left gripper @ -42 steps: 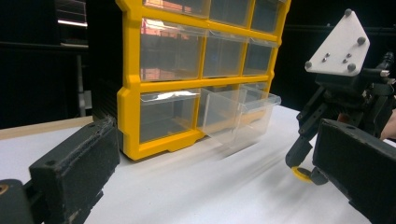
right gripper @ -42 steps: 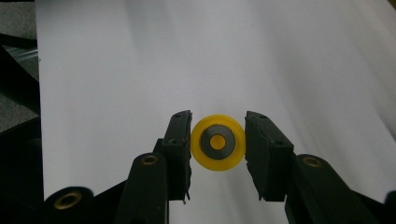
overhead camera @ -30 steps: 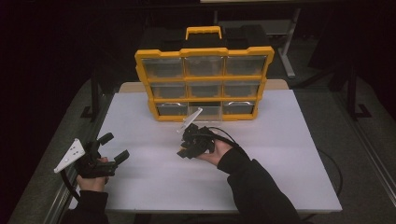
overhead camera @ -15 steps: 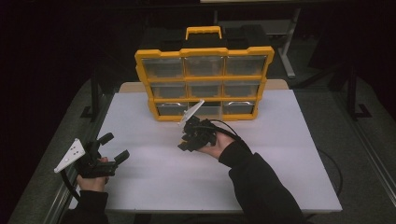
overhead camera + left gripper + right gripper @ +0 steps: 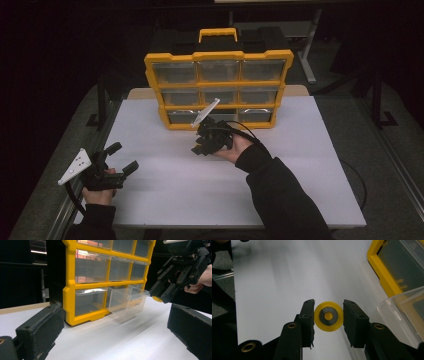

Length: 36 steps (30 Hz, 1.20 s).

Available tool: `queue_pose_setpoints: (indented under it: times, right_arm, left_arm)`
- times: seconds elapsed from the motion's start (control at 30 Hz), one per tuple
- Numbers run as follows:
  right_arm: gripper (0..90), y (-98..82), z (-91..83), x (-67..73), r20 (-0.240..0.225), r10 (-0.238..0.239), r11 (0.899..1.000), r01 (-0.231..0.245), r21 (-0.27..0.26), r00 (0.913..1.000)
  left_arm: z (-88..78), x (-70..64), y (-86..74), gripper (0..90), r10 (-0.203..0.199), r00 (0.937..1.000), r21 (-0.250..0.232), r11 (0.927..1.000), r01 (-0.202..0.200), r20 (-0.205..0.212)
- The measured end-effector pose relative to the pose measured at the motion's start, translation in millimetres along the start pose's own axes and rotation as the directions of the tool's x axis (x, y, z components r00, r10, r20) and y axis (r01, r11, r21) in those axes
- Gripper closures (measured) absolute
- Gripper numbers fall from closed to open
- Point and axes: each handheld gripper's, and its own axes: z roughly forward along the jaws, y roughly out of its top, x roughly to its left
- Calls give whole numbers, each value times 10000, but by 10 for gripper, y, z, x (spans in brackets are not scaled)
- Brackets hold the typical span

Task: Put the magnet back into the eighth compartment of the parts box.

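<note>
The cabinet [image 5: 218, 90] has a bright yellow frame and handle, with clear, colourless drawers that look grey against the dark behind. One clear drawer [image 5: 130, 298] sticks out at the bottom row. The wheel [image 5: 328, 316] is yellow with a dark grey ring round a yellow centre. Both grippers, left [image 5: 116, 162] and right [image 5: 199, 148], are matt black, with brass-coloured rivets on the right one's arms, and each carries a pale grey plate with small dark dots. The table [image 5: 200, 190] is plain white, the sleeves black, the room around nearly black.
</note>
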Motion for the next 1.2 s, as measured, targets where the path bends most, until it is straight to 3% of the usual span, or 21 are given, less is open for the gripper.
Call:
queue_pose_setpoints:
  times: [0.8,1.2]
  right_arm:
    - [610,137,-174,-239,502,197,9998,-196,-30,9985]
    - [610,134,-229,-379,797,538,9985,-538,-22,9954]
  left_arm:
    - [3,0,-1,7,-14,10000,-20,10000,14,4]
    - [5,1,-2,6,-15,10000,-18,10000,15,1]
